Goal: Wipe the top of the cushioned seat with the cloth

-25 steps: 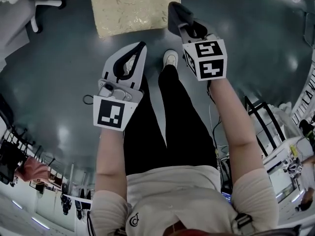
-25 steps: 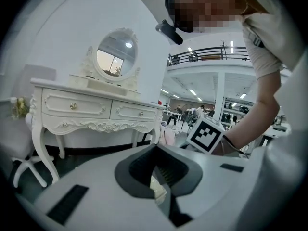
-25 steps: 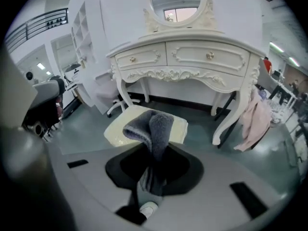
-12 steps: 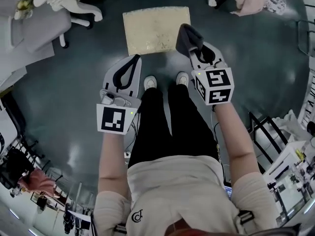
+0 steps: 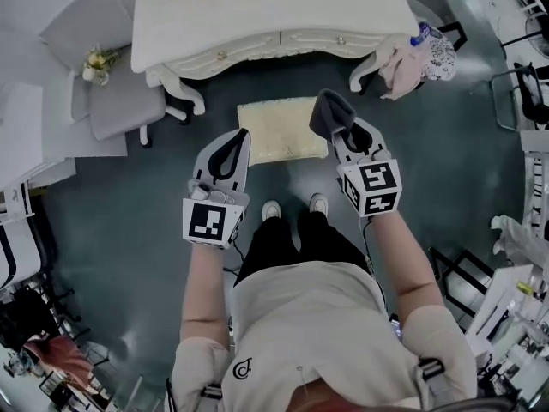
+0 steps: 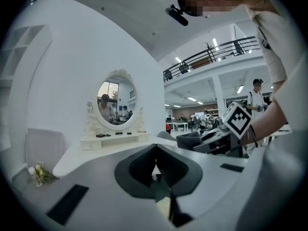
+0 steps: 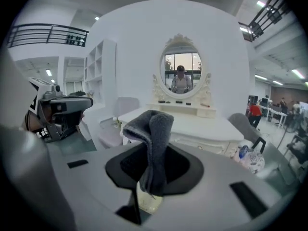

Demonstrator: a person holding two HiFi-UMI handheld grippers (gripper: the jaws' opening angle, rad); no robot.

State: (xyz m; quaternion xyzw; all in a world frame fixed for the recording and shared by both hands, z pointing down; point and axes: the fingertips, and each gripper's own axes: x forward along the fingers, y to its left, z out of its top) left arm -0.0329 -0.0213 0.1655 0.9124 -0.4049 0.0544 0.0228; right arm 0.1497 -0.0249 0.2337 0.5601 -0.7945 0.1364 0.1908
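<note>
**Cushioned seat** (image 5: 279, 130): cream, square, seen from above. It is standing on the dark floor (image 5: 103, 230), between the person's shoes (image 5: 318, 202) and the front edge of the white worktop (image 5: 274, 7). Nothing is touching its top.

**Cloth** (image 7: 153, 129): grey and thick, folded over itself. It is sticking up and forward out of the right claw (image 7: 151, 174), with its free end drooping past the tips. In the head view it is hanging over the seat's right edge, apparently well above it.

**Right claw**: it is pinching the cloth's lower part between both jaws and pointing toward the worktop and its oval mirror (image 7: 181, 76).

**Left claw** (image 6: 155, 153): the jaws are meeting with nothing between them. It is hovering beside the seat's left edge in the head view, level with the right one.

**Step in hand**: judged to be the approach. The cloth is gripped and lined up, and wiping is not yet begun.

**Next move**: it is calling for the right claw to drop toward the seat and tilt until the cloth's loose end is lying flat on the cushion. Sweeps across the whole top would follow, with pressure light enough that the stool is not sliding. The left claw, being free, could be bracing a seat edge.
</note>
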